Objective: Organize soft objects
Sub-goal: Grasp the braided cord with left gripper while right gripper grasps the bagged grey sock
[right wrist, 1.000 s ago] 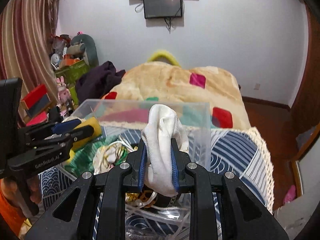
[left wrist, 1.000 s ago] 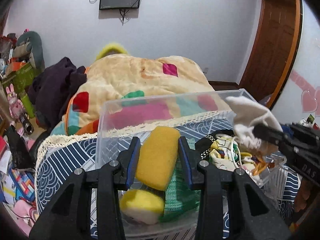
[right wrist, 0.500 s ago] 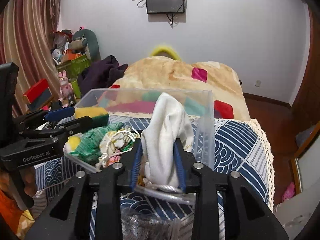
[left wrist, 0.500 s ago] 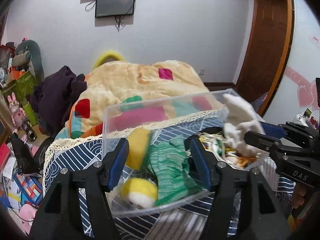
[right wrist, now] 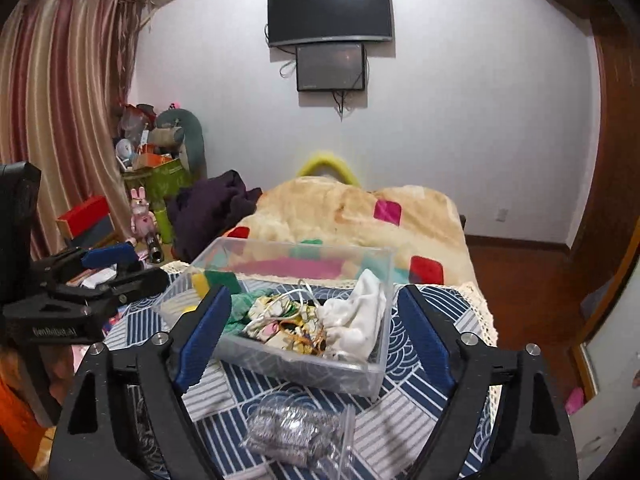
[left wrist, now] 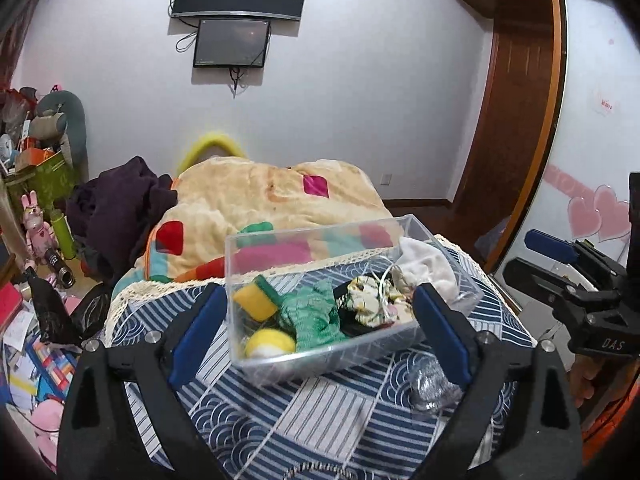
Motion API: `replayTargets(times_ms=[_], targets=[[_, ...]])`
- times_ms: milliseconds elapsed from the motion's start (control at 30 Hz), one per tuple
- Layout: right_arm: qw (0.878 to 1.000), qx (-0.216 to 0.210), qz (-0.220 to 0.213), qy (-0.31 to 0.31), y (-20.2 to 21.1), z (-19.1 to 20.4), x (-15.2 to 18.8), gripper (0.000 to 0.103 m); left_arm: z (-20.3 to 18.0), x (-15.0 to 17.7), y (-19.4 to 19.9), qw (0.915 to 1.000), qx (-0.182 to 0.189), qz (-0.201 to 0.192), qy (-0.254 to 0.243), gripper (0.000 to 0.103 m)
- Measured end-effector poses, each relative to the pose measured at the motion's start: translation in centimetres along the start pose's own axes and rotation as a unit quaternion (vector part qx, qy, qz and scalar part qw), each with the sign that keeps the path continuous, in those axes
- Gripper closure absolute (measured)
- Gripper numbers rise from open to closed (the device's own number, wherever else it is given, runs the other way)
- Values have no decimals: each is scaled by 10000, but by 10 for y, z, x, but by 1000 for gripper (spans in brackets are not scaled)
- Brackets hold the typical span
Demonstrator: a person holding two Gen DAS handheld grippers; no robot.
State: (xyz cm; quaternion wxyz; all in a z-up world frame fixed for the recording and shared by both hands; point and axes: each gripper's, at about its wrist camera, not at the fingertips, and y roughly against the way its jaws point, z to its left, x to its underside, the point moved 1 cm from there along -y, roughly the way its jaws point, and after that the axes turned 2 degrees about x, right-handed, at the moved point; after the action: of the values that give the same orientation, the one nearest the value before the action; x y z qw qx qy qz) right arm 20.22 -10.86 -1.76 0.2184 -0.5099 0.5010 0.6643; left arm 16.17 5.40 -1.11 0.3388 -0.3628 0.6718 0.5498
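Observation:
A clear plastic bin (left wrist: pixel 248 256) (right wrist: pixel 380 380) stands on the blue patterned cloth. It holds a yellow sponge (left wrist: pixel 255 303), a yellow-white ball (left wrist: pixel 270 342), a green knit cloth (left wrist: pixel 316 318), a patterned fabric bundle (left wrist: pixel 366 304) and a white cloth (left wrist: pixel 426 266) (right wrist: pixel 356 316). My left gripper (left wrist: pixel 320 336) is open and empty, pulled back in front of the bin. My right gripper (right wrist: pixel 316 336) is open and empty, also in front of the bin.
A bag of silvery scrubbers (right wrist: pixel 296 434) (left wrist: pixel 434 390) lies on the cloth in front of the bin. Behind is a bed with a beige patterned blanket (left wrist: pixel 260 196) and dark clothing (left wrist: pixel 116 208). Toys and boxes clutter the floor at the left (left wrist: pixel 36 224).
My left gripper let go of the yellow sponge and my right gripper let go of the white cloth; both lie in the bin. Both grippers opened wide and drew back.

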Motion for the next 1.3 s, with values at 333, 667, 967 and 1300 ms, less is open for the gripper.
replayTargets(times_ms=[333,667,967,1300], targets=[[9992,-6,358,157,-6,10,40,5,21,50,19,9985,-183,458,215,8],[9927,-51,1202,-49,-34,12,92,5,31,119,-3,9918,-311,1215,227,10],[9868,-216,1576,-314,-49,7,106,5,35,143,-18,9868,-36,1586,328,51],[9856,-213,1643,-331,-62,8,105,32,20,144,-25,9877,206,1528,256,93]])
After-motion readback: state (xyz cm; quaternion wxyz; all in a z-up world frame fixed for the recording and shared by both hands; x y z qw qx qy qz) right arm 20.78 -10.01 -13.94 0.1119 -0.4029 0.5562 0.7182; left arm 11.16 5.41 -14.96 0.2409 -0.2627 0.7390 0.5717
